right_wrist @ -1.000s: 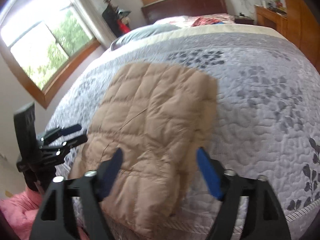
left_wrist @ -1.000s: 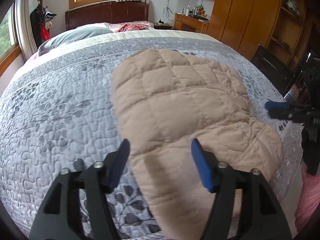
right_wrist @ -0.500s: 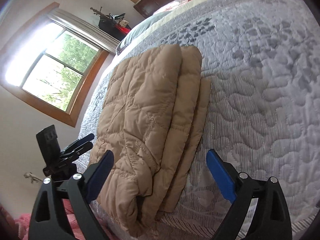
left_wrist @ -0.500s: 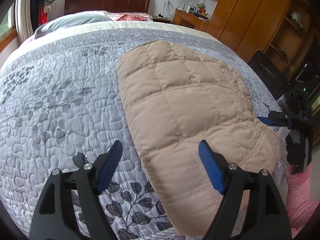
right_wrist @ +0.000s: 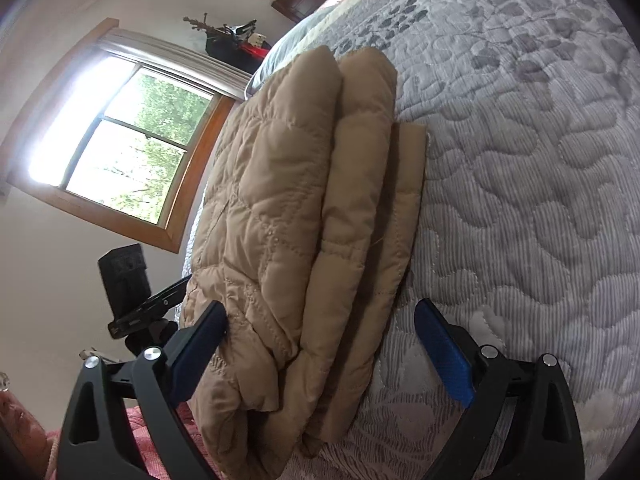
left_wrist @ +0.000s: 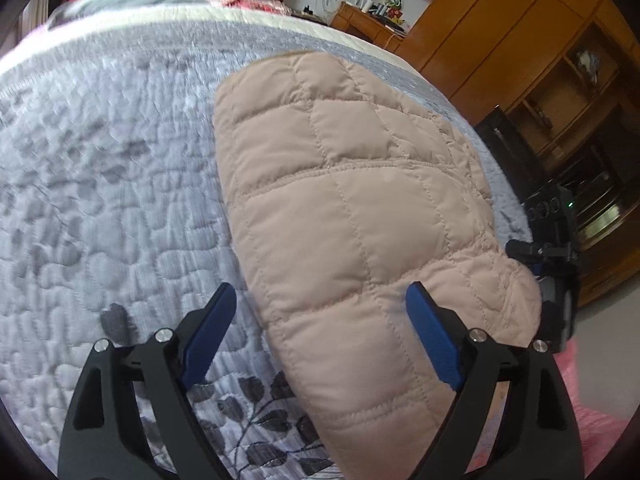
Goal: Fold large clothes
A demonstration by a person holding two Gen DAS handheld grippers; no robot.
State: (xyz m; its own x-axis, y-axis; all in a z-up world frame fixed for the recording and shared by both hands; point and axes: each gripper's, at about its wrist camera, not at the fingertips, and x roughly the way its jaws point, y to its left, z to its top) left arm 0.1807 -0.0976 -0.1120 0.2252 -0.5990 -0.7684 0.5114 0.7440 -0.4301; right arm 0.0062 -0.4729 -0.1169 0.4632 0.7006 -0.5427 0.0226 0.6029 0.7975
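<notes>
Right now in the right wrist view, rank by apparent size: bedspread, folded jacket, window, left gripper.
1. bedspread
2. folded jacket
3. window, though distance shrinks it
4. left gripper, only partly visible

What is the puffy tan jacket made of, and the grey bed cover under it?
The folded tan quilted jacket looks like smooth, slightly shiny nylon-type fabric with padding inside: stitched squares puff up. The grey leaf-patterned bedspread looks like matte quilted cotton or polyester, ribbed and stitched.

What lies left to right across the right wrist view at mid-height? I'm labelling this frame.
Window → folded tan quilted jacket → grey quilted bedspread.
</notes>
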